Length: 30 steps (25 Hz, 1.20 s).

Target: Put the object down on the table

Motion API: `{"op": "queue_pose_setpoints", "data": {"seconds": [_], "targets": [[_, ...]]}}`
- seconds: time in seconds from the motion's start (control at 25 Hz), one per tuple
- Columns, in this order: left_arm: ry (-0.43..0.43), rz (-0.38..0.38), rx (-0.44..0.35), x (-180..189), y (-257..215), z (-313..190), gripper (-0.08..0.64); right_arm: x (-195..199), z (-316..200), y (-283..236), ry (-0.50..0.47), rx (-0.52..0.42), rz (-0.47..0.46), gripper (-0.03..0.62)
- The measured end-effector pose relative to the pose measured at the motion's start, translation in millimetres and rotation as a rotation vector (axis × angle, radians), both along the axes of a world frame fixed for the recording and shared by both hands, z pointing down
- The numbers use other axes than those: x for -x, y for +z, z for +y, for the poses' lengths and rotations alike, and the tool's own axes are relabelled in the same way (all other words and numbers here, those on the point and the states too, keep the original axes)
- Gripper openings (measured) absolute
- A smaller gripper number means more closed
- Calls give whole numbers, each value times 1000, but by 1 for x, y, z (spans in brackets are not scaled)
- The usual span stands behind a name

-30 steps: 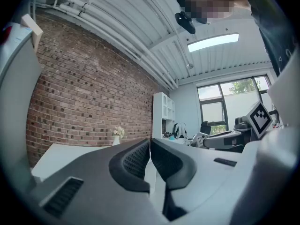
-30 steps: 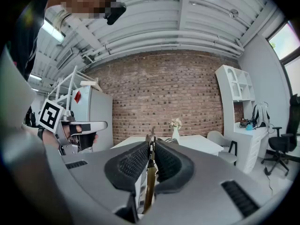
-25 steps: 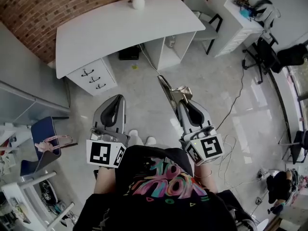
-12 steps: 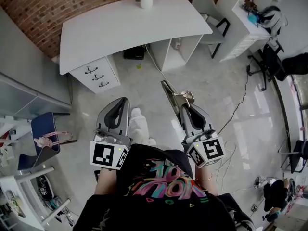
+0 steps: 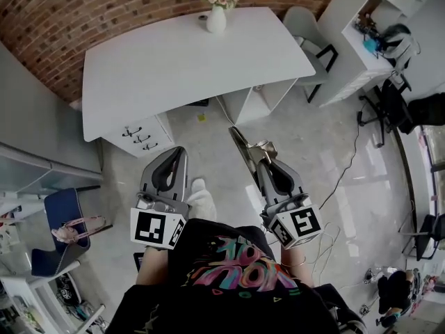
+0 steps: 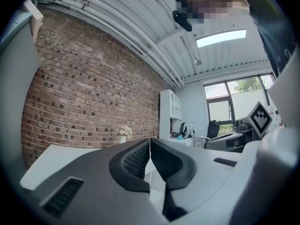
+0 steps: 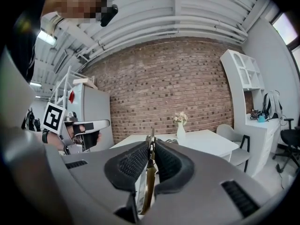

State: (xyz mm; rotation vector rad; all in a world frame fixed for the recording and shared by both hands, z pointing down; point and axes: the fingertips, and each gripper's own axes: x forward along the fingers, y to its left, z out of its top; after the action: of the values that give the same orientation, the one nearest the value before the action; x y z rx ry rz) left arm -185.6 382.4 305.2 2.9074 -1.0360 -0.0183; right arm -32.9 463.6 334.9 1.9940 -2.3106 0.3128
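Your right gripper (image 7: 151, 149) is nearly closed, with its two ribbed pads pressed on a thin, flat, brass-coloured metal object (image 7: 149, 179). In the right gripper view the object stands edge-on between the pads, and its top pokes up just past the jaw tips. In the head view it reaches out of the jaws as a long narrow blade, slanting toward the upper left of the frame. There it shows against the grey floor (image 5: 313, 145), apart from the worktop and just below the worktop's front edge in the frame. What kind of tool it is I cannot tell.

Your left gripper (image 6: 150, 149) has its jaws drawn together, pad to pad, with nothing between them. In the head view it sits at the lower left of centre, level with your right gripper and well apart from it. Your white shoe (image 5: 202, 202) shows on the floor between the two.

The white worktop (image 5: 160, 68) fills the upper middle of the head view, and its surface is bare apart from a white vase of flowers (image 5: 217, 19) at its far edge. Behind it runs a brick wall (image 5: 83, 12). A white drawer unit (image 5: 141, 135) stands under the worktop's left end. A grey chair (image 5: 306, 23) stands at its right end.
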Motion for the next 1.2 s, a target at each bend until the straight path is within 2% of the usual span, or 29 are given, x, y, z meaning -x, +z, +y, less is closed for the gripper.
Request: {"op": "queue_pose_setpoints", "data": {"seconds": [0.32, 0.52, 0.84, 1.2], "targets": [[18, -16, 9, 3, 2, -124, 26, 2, -120, -1, 16, -2, 1, 57], [15, -8, 0, 10, 3, -174, 25, 5, -160, 7, 24, 20, -8, 58], [1, -15, 18, 32, 10, -206, 25, 16, -181, 20, 48, 66, -16, 57], [-4, -3, 46, 25, 26, -227, 26, 11, -207, 34, 35, 98, -29, 57]]}}
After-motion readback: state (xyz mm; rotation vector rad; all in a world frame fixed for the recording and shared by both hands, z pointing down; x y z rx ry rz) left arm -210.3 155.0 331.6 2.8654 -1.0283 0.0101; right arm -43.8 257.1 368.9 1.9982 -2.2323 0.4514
